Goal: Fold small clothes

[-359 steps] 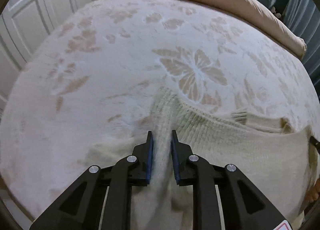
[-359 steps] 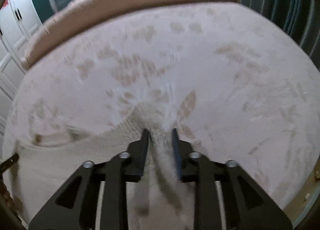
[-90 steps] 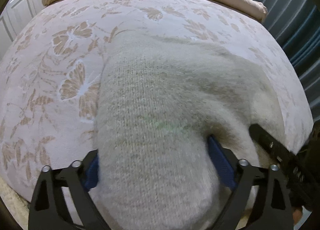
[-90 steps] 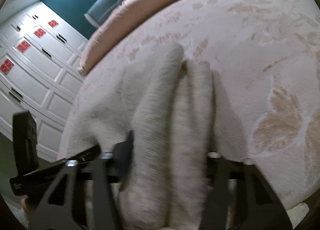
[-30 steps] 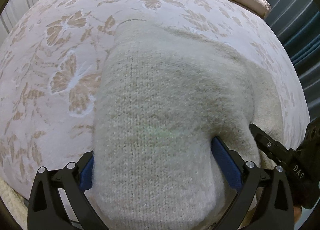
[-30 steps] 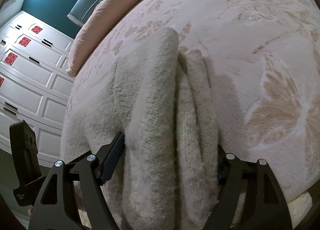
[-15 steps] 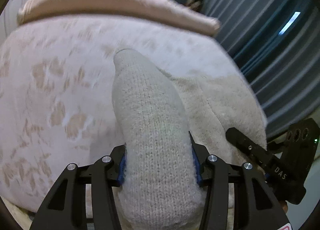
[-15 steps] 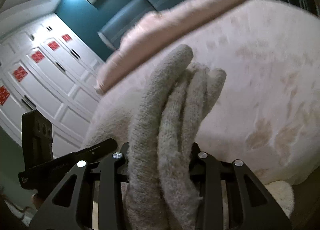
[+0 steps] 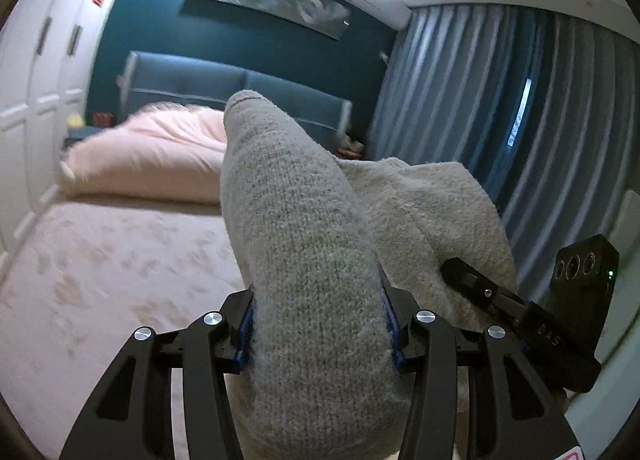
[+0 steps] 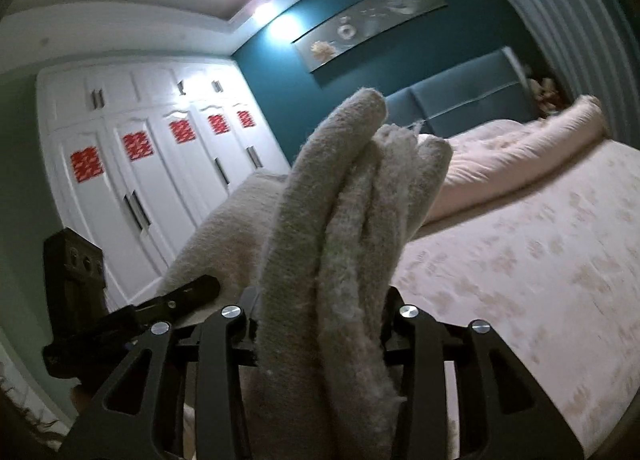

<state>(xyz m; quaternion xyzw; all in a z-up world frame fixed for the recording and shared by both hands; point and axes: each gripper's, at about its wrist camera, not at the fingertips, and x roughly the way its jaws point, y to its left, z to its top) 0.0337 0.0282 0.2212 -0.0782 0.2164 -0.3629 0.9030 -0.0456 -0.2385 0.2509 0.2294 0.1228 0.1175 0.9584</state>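
Observation:
A folded cream knit sweater (image 9: 304, 244) is held up off the bed between both grippers. My left gripper (image 9: 320, 332) is shut on its left end, the thick fold bulging between the blue pads. My right gripper (image 10: 320, 324) is shut on the other end, where several folded layers (image 10: 360, 220) stick up past the fingers. The right gripper's body (image 9: 560, 324) shows at the right of the left wrist view, and the left gripper's body (image 10: 80, 300) at the left of the right wrist view.
The bed with a pale floral cover (image 9: 100, 280) lies below, also in the right wrist view (image 10: 540, 280). A pink duvet roll (image 9: 152, 156) lies by the blue headboard (image 9: 240, 84). White wardrobes (image 10: 140, 172) stand to the left, grey curtains (image 9: 500, 120) to the right.
Both grippers have closed on the folded sweater and lifted it off the bed, tilting upward so the room now fills the views.

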